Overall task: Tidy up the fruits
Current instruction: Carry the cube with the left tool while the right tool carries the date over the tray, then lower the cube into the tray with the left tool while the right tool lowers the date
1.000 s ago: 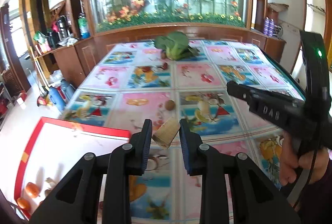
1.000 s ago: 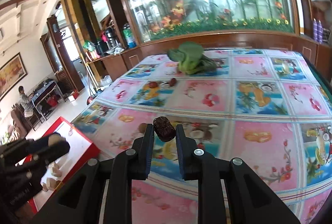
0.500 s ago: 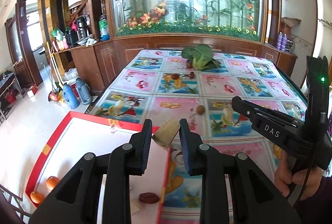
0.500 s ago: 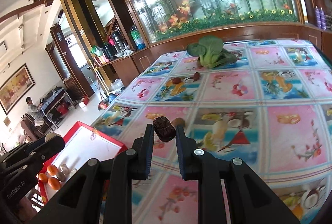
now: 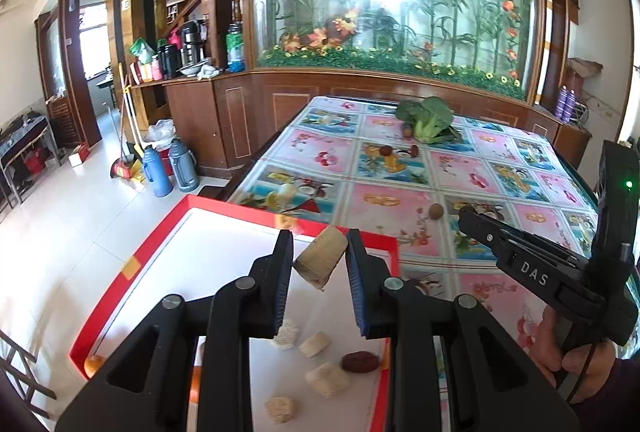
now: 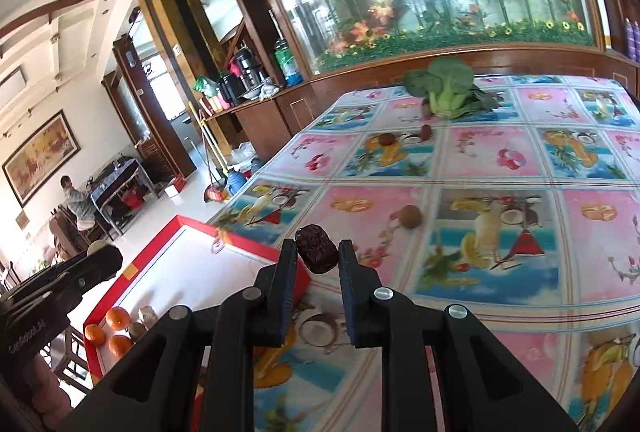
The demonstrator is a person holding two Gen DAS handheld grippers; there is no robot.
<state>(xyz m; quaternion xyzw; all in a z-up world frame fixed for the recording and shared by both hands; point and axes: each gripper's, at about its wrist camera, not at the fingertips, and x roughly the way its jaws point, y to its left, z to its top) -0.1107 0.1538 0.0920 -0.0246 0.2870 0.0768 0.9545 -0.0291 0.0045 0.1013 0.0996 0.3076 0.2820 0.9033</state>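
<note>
My left gripper is shut on a pale tan cut chunk of fruit and holds it above the red-rimmed white tray. In the tray lie several similar pale chunks, a dark red date and small oranges. My right gripper is shut on a dark red date, held above the table just right of the tray's corner. It also shows at the right of the left wrist view.
The table has a fruit-print cloth. On it lie a small brown round fruit, two dark fruits and a leafy green vegetable at the far end. Thermoses stand on the floor at left.
Both grippers have drawn back and to the left with their loads. The left one now hangs over the tray; the right one has come near the tray's corner.
</note>
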